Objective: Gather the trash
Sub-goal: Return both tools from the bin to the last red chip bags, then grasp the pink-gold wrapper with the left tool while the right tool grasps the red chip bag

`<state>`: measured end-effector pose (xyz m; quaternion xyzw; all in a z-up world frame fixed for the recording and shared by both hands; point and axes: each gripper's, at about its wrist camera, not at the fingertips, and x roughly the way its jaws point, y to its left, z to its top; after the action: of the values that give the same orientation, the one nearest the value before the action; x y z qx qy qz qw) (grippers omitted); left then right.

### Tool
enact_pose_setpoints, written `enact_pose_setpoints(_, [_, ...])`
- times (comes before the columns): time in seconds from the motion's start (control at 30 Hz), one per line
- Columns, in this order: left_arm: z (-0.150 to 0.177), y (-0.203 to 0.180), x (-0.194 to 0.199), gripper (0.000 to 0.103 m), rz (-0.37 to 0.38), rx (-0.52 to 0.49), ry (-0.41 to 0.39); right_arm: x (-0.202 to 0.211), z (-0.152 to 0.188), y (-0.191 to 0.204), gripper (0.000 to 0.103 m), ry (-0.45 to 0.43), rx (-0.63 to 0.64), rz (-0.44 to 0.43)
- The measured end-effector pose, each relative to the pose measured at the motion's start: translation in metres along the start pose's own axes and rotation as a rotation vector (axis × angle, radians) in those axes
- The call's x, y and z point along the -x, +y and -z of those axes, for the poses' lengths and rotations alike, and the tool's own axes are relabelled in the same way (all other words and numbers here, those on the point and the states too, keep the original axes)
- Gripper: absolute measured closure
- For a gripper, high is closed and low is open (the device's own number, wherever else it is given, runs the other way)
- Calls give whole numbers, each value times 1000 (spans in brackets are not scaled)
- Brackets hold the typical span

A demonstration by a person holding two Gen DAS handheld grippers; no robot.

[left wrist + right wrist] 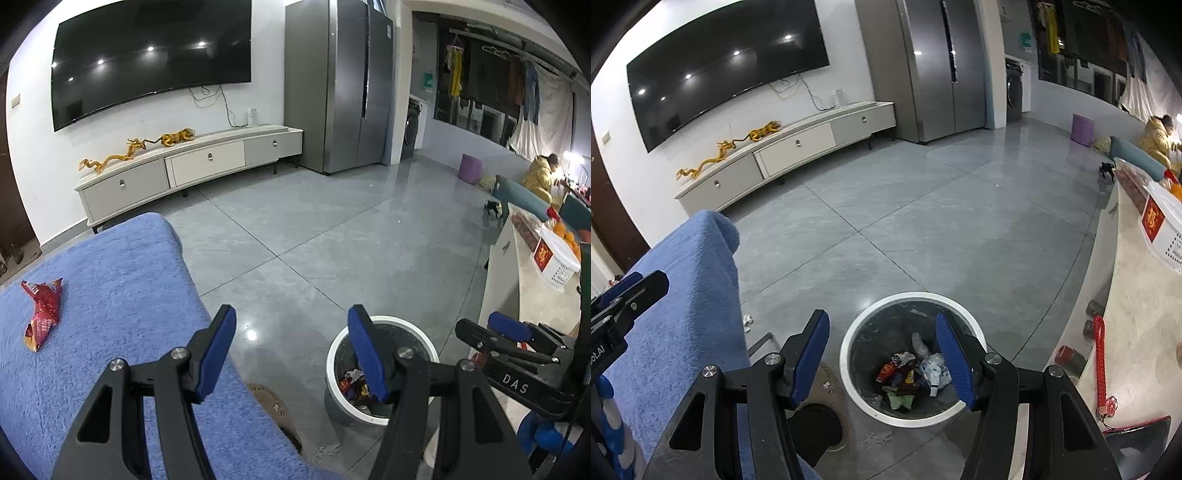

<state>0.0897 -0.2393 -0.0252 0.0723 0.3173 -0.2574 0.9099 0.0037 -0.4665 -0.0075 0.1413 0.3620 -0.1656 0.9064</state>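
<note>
The red wrapper point(41, 313) lies flat on the blue blanket point(122, 302), long axis slanting upper right to lower left.

One red wrapper point(41, 312) is being seen on one blue cover point(110, 295), and one white bin point(909, 356) is being shown holding several wrappers, too jumbled to count. Two golden figurines point(136, 149) are being displayed on one cabinet point(192, 166) having three drawers.

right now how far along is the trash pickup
Done: several wrappers already lie in the bin. In hand: nothing; the left gripper and right gripper are both open and empty. Left: the red snack wrapper on the blue cover.
</note>
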Motion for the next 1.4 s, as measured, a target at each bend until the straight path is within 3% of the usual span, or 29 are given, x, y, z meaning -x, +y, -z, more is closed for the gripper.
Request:
enact_pose_setpoints(0.33, [7,63,9,42,-43,102,-12,-5,-12,59,45,-1,114,-56])
enact_pose_setpoints(0.5, [22,132,11,41,-106,172,-16,-17,-18,111,45,2,208,-118])
enact_pose_setpoints(0.57, [30,162,11,33,-143,198,-17,-22,-20,132,45,5,242,-144])
enact_pose_setpoints(0.67, [44,213,10,32,-210,246,-13,-32,-24,170,45,6,304,-198])
enact_pose_setpoints(0.8, [61,278,6,32,-292,310,5,-45,-27,224,43,12,375,-291])
enact_pose_setpoints(0.9, [69,321,0,32,-312,350,23,-56,-28,261,42,22,408,-368])
enact_pose_setpoints(1.0, [72,347,-11,32,-291,353,48,-67,-30,297,42,31,438,-428])
enact_pose_setpoints(1.2, [72,374,-37,32,-153,362,116,-91,-30,361,40,77,458,-556])
enact_pose_setpoints(1.4, [76,387,-45,36,-43,414,124,-124,-26,418,38,161,458,-695])
